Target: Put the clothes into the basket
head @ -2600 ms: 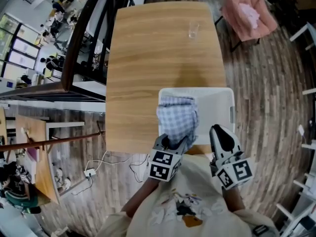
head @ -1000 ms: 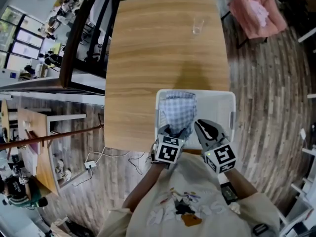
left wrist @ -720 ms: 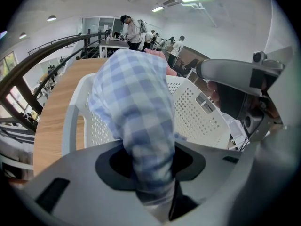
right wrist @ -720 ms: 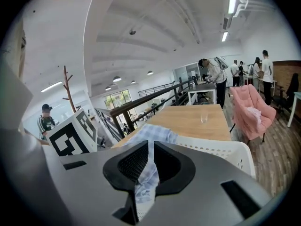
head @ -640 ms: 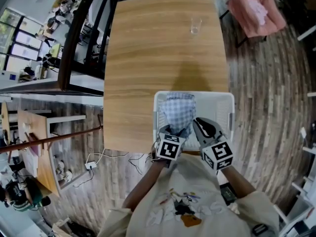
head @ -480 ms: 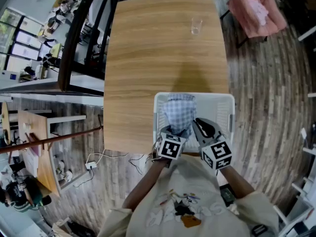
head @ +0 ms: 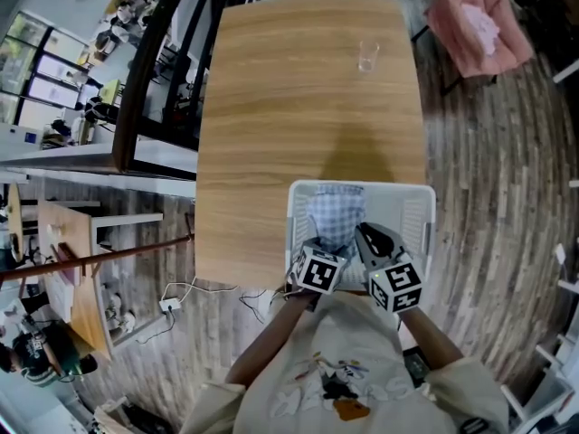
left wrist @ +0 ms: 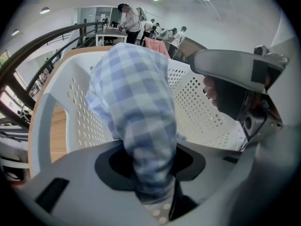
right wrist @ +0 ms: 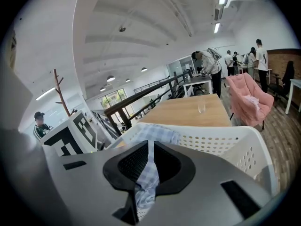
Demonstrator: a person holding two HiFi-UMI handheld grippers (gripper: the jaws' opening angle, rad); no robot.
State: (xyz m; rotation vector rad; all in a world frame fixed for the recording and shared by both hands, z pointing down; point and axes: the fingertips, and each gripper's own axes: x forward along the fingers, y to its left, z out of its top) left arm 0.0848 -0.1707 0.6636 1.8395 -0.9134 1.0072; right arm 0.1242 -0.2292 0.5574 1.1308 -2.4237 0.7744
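A blue-and-white checked cloth (head: 335, 217) hangs into the white perforated basket (head: 418, 213) at the table's near edge. My left gripper (head: 320, 247) is at the cloth's near end. In the left gripper view the jaws (left wrist: 150, 161) are shut on the cloth (left wrist: 134, 93), which rises in a bundle in front of the basket wall (left wrist: 70, 109). My right gripper (head: 369, 238) is just to its right. In the right gripper view it (right wrist: 149, 166) pinches a thin fold of the cloth (right wrist: 148, 175) above the basket rim (right wrist: 221, 134). The right gripper (left wrist: 235, 72) also shows in the left gripper view.
The basket stands on a long wooden table (head: 298, 107) with a clear glass (head: 367, 56) near its far end. A pink armchair (head: 475, 21) stands on the wooden floor at the far right. A dark stair railing (head: 154, 70) runs along the table's left side.
Since the oldest frame my right gripper has moved left onto the cloth beside the left one, and the cloth has sunk lower into the basket. Over the last second both grippers stay nearly still.
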